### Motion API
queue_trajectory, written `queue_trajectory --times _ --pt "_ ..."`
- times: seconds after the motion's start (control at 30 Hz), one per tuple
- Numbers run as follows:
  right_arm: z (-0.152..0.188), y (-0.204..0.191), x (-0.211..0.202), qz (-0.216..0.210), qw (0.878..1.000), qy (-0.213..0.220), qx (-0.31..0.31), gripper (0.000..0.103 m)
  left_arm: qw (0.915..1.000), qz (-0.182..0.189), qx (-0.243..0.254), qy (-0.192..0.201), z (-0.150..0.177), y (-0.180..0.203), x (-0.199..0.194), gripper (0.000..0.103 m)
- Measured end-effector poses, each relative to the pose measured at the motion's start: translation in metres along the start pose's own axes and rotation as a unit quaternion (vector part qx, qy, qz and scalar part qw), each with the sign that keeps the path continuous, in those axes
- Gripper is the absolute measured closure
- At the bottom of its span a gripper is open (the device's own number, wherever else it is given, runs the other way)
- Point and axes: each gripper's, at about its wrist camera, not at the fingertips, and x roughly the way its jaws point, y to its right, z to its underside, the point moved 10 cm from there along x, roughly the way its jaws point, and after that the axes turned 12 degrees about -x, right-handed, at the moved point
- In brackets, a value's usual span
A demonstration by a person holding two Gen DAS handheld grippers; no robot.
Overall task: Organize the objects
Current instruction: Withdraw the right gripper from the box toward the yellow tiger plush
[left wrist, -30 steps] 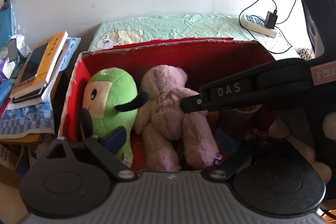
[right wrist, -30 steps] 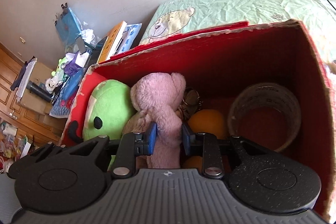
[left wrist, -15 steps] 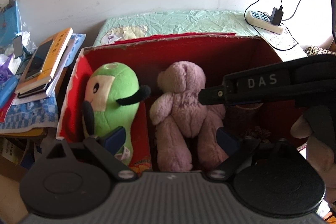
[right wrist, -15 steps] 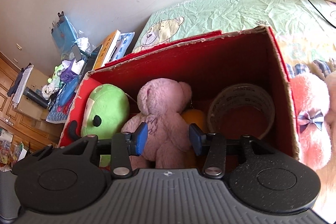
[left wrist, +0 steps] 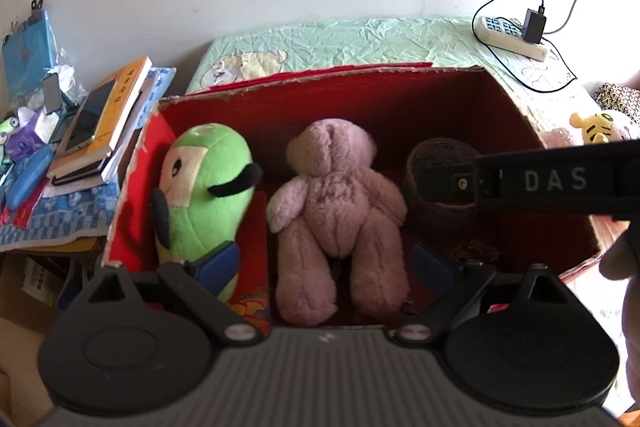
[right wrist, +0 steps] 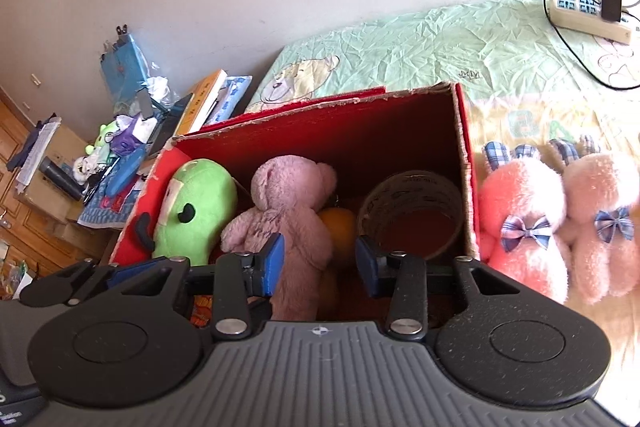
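pink bear (right wrist: 288, 211) in red box (right wrist: 464, 163), just beyond right tongs (right wrist: 320, 263) | right tongs closing, gripping nothing | left tongs (left wrist: 326, 261) spread

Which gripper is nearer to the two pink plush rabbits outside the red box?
Right. The right gripper hangs above the red box, with the pink plush rabbits just beyond that wall. The left gripper faces the box's left half, farther away.

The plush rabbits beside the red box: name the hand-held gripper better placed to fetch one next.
Right, probably. Its view shows the orange rabbit and pink rabbit close beside the red box. The right hand-held gripper is open and empty.
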Motion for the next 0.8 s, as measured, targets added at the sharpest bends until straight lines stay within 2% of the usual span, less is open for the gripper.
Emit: queue_trajectory --times 0.33,0.5,0.8 --pt "0.006 0.025 -0.029 0.001 1.0 0.01 -0.013 0.06 0.9997 -0.022 -0.01 0.009 0.002 0.032 -0.014 0.009" --pt "0.008 0.031 -0.048 -0.026 0.999 0.016 -0.014 0.062 0.9994 -0.03 -0.011 0.012 0.004 0.053 -0.02 0.009" --pt "0.019 0.063 -0.082 -0.013 0.999 0.025 -0.023 0.061 0.999 -0.034 -0.014 0.025 0.002 0.089 -0.037 0.009"
